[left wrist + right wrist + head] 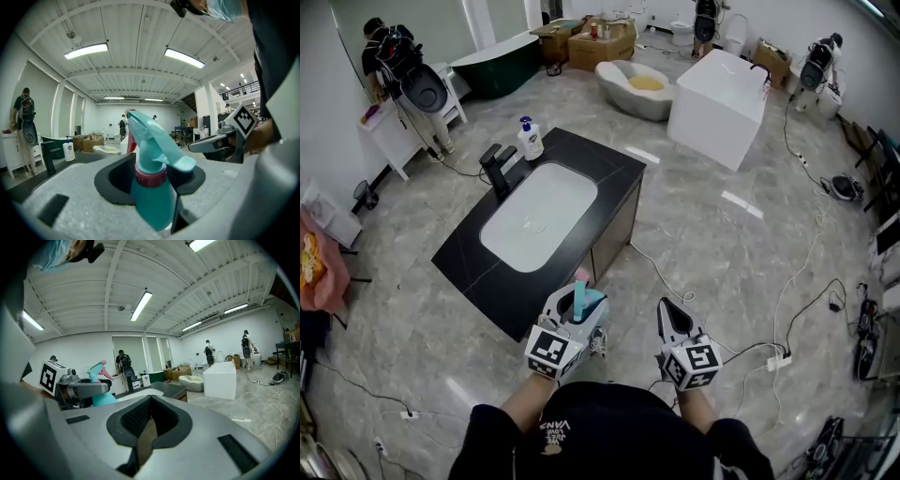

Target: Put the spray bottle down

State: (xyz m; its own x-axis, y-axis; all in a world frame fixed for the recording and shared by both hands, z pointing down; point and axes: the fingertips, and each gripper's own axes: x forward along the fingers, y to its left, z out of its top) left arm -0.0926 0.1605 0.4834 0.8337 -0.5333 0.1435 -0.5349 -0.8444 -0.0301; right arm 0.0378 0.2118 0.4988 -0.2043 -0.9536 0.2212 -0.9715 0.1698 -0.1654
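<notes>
Over on the left of the black counter [459,258] stand one faucet [497,169] and one soap bottle [530,141], with one white basin [539,216] sunk in the middle. Coming across: the left gripper [574,317] hangs just off the counter's near corner, jaws clamped round the one teal spray bottle [154,178], gripped at the shoulder below its pink collar, upright, with the trigger head sticking out ahead. So the bottle is up in the air, not set down yet; this looks like the carry toward the counter. Next call, I'd say: bring it over bare counter top, lower until the base sits flat, then ease the jaws apart. On the right, the second of the two grippers, the right gripper [672,317], has jaws drawn together on nothing.
</notes>
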